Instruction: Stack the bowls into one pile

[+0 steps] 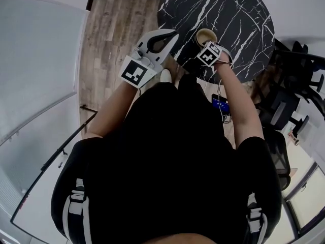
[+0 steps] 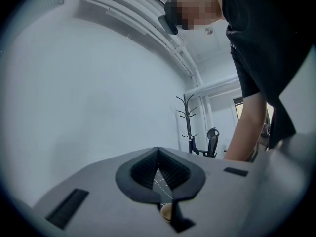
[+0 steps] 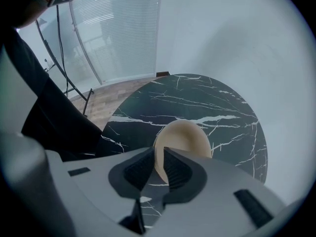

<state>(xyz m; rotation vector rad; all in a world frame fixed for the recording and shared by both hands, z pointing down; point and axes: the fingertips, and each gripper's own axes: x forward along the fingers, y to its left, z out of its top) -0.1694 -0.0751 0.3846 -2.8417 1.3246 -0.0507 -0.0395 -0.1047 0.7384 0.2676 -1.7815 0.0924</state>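
A beige bowl [image 1: 206, 35] stands on the round black marble table [image 1: 238, 14], near its edge closest to the person. My right gripper [image 1: 204, 43] points steeply down over it. In the right gripper view the bowl's [image 3: 185, 135] near rim sits in the gap between the pads, and my right gripper [image 3: 159, 152] is open around it. I cannot tell whether more than one bowl is nested there. My left gripper [image 1: 174, 33] hangs level to the left of the bowl, shut and empty. Its own view faces the room, its tips [image 2: 158, 151] together, with a sliver of bowl [image 2: 167, 212] below.
Wood floor [image 1: 117, 29] lies left of the table, with a glass wall further left. Black office chairs [image 1: 284, 85] stand at the right. A blue device [image 1: 221, 104] hangs at the person's front. A coat stand [image 2: 188, 117] shows in the left gripper view.
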